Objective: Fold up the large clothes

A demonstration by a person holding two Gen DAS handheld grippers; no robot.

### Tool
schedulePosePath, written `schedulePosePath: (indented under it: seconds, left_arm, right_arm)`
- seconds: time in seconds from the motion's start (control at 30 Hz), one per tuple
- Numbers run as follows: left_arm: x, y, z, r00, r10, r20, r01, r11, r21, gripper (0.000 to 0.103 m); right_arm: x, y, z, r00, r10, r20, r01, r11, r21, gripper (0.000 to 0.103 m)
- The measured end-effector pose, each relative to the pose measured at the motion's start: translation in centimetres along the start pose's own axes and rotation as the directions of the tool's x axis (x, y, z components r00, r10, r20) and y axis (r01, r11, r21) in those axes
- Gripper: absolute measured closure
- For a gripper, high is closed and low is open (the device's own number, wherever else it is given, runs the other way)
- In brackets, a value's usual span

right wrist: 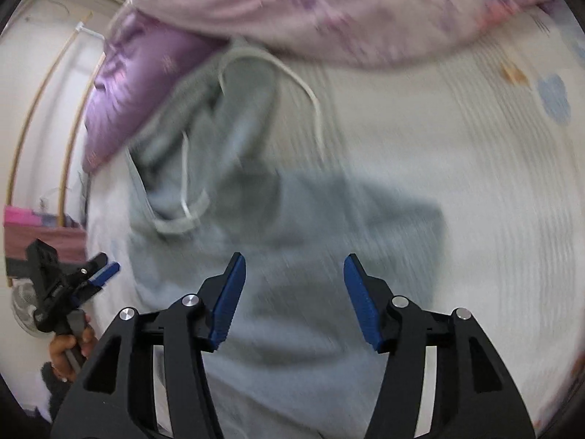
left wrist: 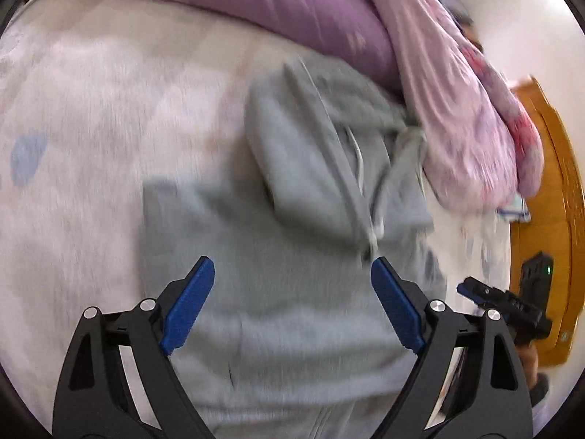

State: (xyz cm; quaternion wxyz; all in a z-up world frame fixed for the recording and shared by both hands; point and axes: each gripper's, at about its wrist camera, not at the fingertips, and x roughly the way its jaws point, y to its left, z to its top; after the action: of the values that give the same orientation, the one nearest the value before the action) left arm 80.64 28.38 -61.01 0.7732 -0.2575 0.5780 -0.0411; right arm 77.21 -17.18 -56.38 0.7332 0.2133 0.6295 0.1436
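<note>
Left wrist view: left tongs point(left wrist: 292, 307) stand wide, nothing between the blue pads, hovering over the hoodie point(left wrist: 292, 256).
Right wrist view: right tongs point(right wrist: 294, 300) part-way spread and empty, also above the hoodie point(right wrist: 256, 263); the picture is smeared.
Other tongs: right tongs point(left wrist: 471, 289) show at 3 o'clock in the left view; left tongs point(right wrist: 106, 272) at 9 o'clock in the right view, a hand point(right wrist: 69, 344) on the handle.
Hoodie place: flat on the bed point(left wrist: 91, 128), hood end against the quilt point(left wrist: 457, 109) and purple pillow point(left wrist: 256, 3).
Long axis: runs from 6 toward 12 o'clock in both views, hood and drawcord point(right wrist: 310, 98) at the far end, hem toward the cameras (below the frame, unseen).
Step in hand: likely reaching for the near edge for a fold.
Doing it well: pinch both near corners level, take only the layers meant, lift evenly, and lay the edge straight toward the hood.
</note>
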Motion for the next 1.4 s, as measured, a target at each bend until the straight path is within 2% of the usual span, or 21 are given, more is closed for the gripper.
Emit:
schedulePosePath:
  seconds: [0.07,0.17,0.27,0.33,0.4,0.43,0.57,0.6,0.73,0.77,0.8,0.83,0.87,0.9,0.93,0.97,1.0,1.07,1.17,1.3,1.4]
  left_arm:
    - [0.6,0.2,3.0,0.999,-0.036,0.018,0.037,0.999,-0.013,0.015]
    - [2.2,0.9,6.5,0.997,-0.068,0.026,0.069,0.996,-0.054,0.015]
    - [5.0,1.0,9.8,1.000,-0.016,0.016,0.017,0.998,-0.065,0.015]
    - [6.7,0.9,10.9,1.000,0.006,-0.004,-0.006,0.998,-0.063,0.015]
    - [8.4,0.9,11.9,0.998,0.061,-0.015,-0.062,0.996,-0.057,0.015]
    - [9.2,1.0,12.3,0.998,0.065,-0.022,-0.066,0.996,-0.063,0.015]
    - [11.5,1.6,13.2,0.997,0.070,-0.044,-0.075,0.991,-0.110,0.015]
    - [11.7,1.7,13.3,0.996,0.073,-0.041,-0.077,0.991,-0.112,0.015]
    - [12.8,0.5,14.0,0.994,0.107,-0.029,-0.109,0.992,-0.066,0.017]
    - [12.9,0.0,14.2,0.994,0.106,-0.025,-0.107,0.993,-0.055,0.020]
    - [13.0,-0.5,14.3,0.995,0.097,-0.025,-0.098,0.994,-0.041,0.038]
    - [13.1,-1.2,14.3,0.995,0.094,-0.028,-0.094,0.996,-0.011,0.050]
    - [13.4,-1.9,14.3,0.992,0.121,-0.034,-0.120,0.992,0.027,0.051]
    - [13.7,-2.4,14.2,0.989,0.140,-0.035,-0.138,0.989,0.061,0.060]
    - [13.8,-2.7,14.1,0.988,0.149,-0.033,-0.146,0.986,0.081,0.070]
    - [13.6,-3.0,13.9,0.988,0.156,-0.021,-0.153,0.983,0.099,0.075]
    - [13.3,-3.1,13.8,0.992,0.129,-0.011,-0.127,0.987,0.100,0.087]
    - [11.3,-3.8,13.3,0.996,0.075,0.050,-0.080,0.990,0.114,0.088]
    - [7.8,-5.1,12.0,0.991,0.007,0.132,-0.031,0.983,0.182,0.089]
    - [1.7,-6.8,7.6,0.966,-0.109,0.233,0.032,0.950,0.310,0.089]
    - [-1.6,-6.7,2.3,0.947,-0.176,0.269,0.062,0.921,0.385,0.087]
  right_arm:
    - [1.2,0.9,3.1,0.998,0.066,0.024,-0.066,0.997,0.026,0.049]
    - [3.2,1.6,7.0,0.994,0.096,0.057,-0.099,0.993,0.061,0.049]
    - [5.6,2.1,10.7,0.995,0.077,0.061,-0.083,0.993,0.090,0.044]
    - [7.3,2.4,12.6,0.997,0.026,0.076,-0.033,0.995,0.093,0.044]
    - [8.8,2.5,14.0,0.997,0.018,0.077,-0.026,0.995,0.100,0.044]
    - [9.7,2.7,14.7,0.997,0.015,0.069,-0.021,0.996,0.092,0.044]
    - [12.5,3.2,16.7,0.994,-0.092,0.059,0.087,0.994,0.070,0.044]
    - [12.8,3.0,17.0,0.993,-0.091,0.070,0.085,0.993,0.085,0.043]
    - [13.9,1.9,17.8,0.996,0.012,0.093,-0.027,0.986,0.165,0.042]
    - [14.0,2.1,17.8,0.995,0.015,0.099,-0.031,0.986,0.161,0.044]
    - [14.1,2.4,17.8,0.994,0.038,0.099,-0.051,0.989,0.142,0.057]
    - [14.2,2.9,17.9,0.993,0.070,0.095,-0.081,0.990,0.117,0.070]
    - [14.4,3.6,17.9,0.992,0.084,0.090,-0.092,0.992,0.088,0.070]
    - [14.6,4.5,17.8,0.992,0.089,0.083,-0.094,0.994,0.057,0.074]
    - [14.7,4.9,17.7,0.992,0.101,0.079,-0.104,0.994,0.041,0.090]
    - [14.6,5.5,17.5,0.992,0.095,0.087,-0.097,0.995,0.015,0.094]
    - [14.1,6.0,17.2,0.990,0.091,0.111,-0.089,0.996,-0.018,0.095]
    - [12.3,6.5,16.2,0.981,0.098,0.170,-0.087,0.994,-0.070,0.095]
    - [8.7,7.0,14.0,0.953,0.179,0.246,-0.153,0.981,-0.120,0.096]
    - [3.1,7.4,8.5,0.910,0.288,0.298,-0.232,0.950,-0.210,0.096]
    - [-0.2,6.9,3.8,0.906,0.300,0.298,-0.225,0.939,-0.261,0.095]
